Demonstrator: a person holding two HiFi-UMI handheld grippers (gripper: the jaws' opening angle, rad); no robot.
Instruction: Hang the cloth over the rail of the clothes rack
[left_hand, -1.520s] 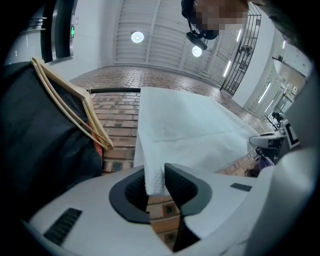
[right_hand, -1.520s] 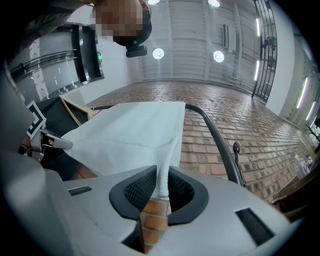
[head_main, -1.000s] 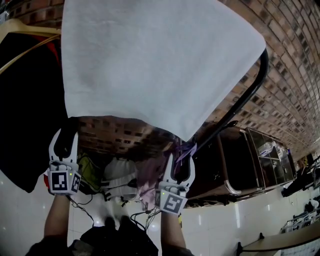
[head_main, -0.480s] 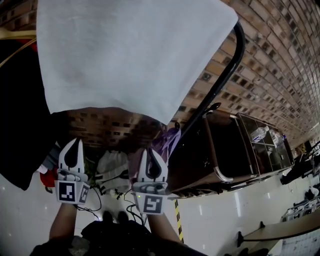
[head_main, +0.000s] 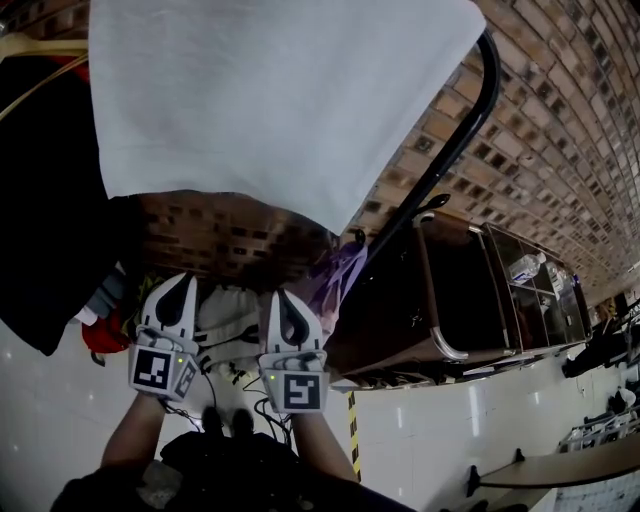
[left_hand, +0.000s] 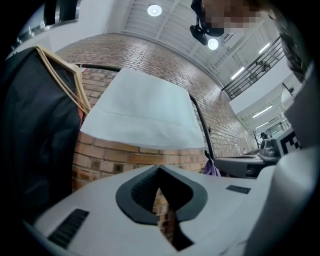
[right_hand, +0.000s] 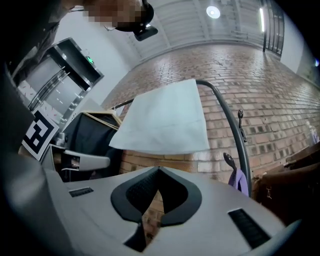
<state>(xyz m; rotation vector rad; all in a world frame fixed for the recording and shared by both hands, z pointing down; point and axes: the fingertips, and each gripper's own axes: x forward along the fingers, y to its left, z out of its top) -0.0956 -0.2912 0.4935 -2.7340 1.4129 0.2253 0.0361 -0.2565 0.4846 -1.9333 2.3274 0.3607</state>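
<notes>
Cloth (head_main: 270, 100): white, draped over the black rail (head_main: 452, 150) of the rack. It hangs flat in front of the brick wall (head_main: 230, 235).

- Position from the tools: the cloth lies up and ahead of both grippers, well apart from them, touching neither.
- Axis: the lower hem runs crosswise to the way the jaws point. It slopes down to a low corner on the right gripper's side, so that gripper is the nearer to it.
- Left gripper (head_main: 184, 280): jaws clenched together, only wall showing past the tips, nothing held.
- Right gripper (head_main: 279, 294): jaws have just been closing and now meet, nothing between them. The two tools sit side by side, near each other.
- Beyond the left gripper, a dark garment (head_main: 45, 200) hangs on a wooden hanger (left_hand: 62, 67). Beyond the right gripper, a purple item (head_main: 340, 272) hangs low on the rack's upright.
- Judgement: the hang looks done. Any tidy-up would mean reaching up and forward to the hem.
- Writing: no brand or label legible, only a black-and-white square marker (head_main: 303, 391) on each tool.
</notes>
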